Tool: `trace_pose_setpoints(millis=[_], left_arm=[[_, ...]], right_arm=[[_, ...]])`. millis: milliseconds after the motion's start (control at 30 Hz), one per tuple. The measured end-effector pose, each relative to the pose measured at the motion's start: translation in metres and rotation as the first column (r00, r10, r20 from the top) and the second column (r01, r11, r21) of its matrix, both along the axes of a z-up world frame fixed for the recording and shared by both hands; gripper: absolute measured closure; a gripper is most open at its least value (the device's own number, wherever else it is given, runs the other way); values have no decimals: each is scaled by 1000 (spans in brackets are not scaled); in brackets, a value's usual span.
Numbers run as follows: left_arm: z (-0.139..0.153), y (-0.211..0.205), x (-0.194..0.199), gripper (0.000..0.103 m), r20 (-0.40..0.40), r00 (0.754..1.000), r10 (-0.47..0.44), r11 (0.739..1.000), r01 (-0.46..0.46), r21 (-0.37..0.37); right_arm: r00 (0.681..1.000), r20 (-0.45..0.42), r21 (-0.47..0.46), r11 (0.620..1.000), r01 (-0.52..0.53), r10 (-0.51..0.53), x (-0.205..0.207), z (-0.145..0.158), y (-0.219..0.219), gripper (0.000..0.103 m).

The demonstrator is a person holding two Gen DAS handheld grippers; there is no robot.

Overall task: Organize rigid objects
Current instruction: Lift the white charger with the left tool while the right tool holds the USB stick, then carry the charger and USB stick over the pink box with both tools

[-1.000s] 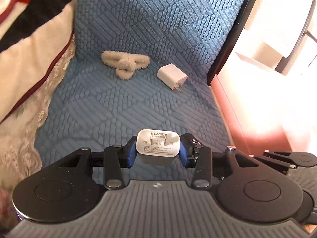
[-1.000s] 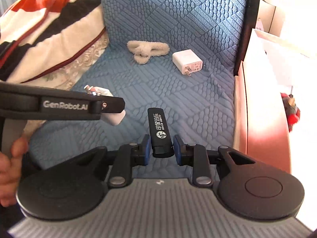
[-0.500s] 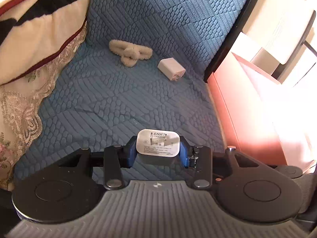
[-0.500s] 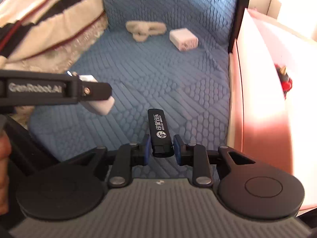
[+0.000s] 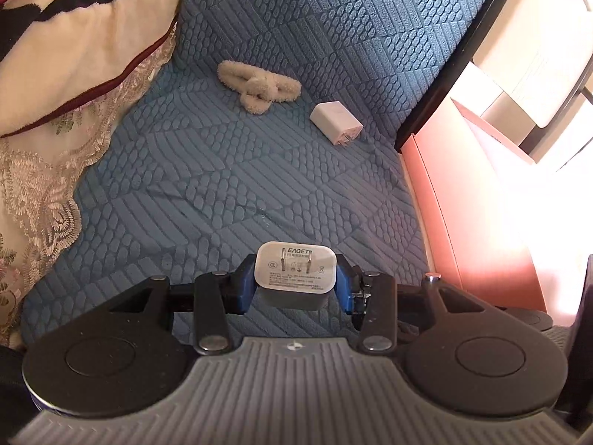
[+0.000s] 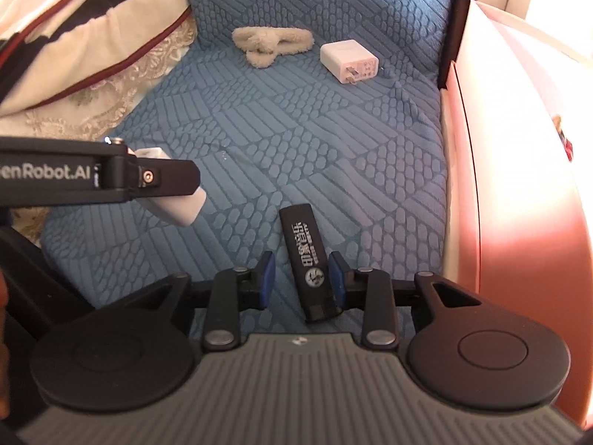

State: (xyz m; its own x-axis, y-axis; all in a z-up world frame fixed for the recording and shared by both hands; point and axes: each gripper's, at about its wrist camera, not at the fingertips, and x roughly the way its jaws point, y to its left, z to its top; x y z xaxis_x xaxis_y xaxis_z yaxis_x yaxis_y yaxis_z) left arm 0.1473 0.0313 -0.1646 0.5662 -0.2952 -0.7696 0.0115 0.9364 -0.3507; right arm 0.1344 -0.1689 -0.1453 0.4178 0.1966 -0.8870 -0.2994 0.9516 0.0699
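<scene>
My left gripper (image 5: 295,287) is shut on a white EAGET charger plug (image 5: 295,272), held above the blue quilted seat (image 5: 229,185). It also shows from the side in the right wrist view (image 6: 174,200). My right gripper (image 6: 301,278) is open, its jaws spread apart. A black USB stick (image 6: 309,259) lies tilted between them, against the right finger (image 6: 338,278). A second white charger (image 5: 336,122) (image 6: 349,60) lies at the back of the seat. A fluffy cream hair tie (image 5: 259,85) (image 6: 272,41) lies left of it.
A striped pillow and lace cloth (image 5: 55,85) cover the seat's left side. A pink box (image 6: 519,185) (image 5: 478,222) stands against the seat's right edge. The seat's black frame (image 5: 444,85) rises at the back right.
My right gripper has opened and the black USB stick now lies tilted between its jaws. My left gripper still holds the charger and both have drawn back from the seat's rear.
</scene>
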Motion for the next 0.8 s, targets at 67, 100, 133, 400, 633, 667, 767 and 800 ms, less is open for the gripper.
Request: trace_pose_setpoints(millis=[67,100,133,400,633,667,767,800], left_arm=[[0,0,0,54,0,1000,0,1000,0,3],[0,0,0,54,-1,1000,1,1000,-1,4],[0,0,1,54,-2,1000,2,1000,-2,2],[-1,1,2,54,-1,1000,2,1000,-2,-5],[3,1,2,54,17,1000,0,1000,0,-8],[3,1,2,54,19,1000,-1,1000,1,-8],[6,3,2,54,25,1000,2,1000,-2,-12],[7,4,1,54,27,1000,5,1000,-4,-18]], right_arm=[[1000,8,-19,1000,-11,11,2,-3,4,67],[1000,8,-31,999,-15,15,3,-5,5,68],[1000,4,-36,999,-13,13,4,-7,6,67],[1000,18,-33,999,-8,8,6,-7,6,75],[999,51,-14,1000,18,-18,2,9,-2,76],[998,55,-13,1000,22,-21,2,11,-4,76],[997,64,2,999,37,-37,1,19,-9,76],[997,65,9,999,44,-45,0,22,-10,76]])
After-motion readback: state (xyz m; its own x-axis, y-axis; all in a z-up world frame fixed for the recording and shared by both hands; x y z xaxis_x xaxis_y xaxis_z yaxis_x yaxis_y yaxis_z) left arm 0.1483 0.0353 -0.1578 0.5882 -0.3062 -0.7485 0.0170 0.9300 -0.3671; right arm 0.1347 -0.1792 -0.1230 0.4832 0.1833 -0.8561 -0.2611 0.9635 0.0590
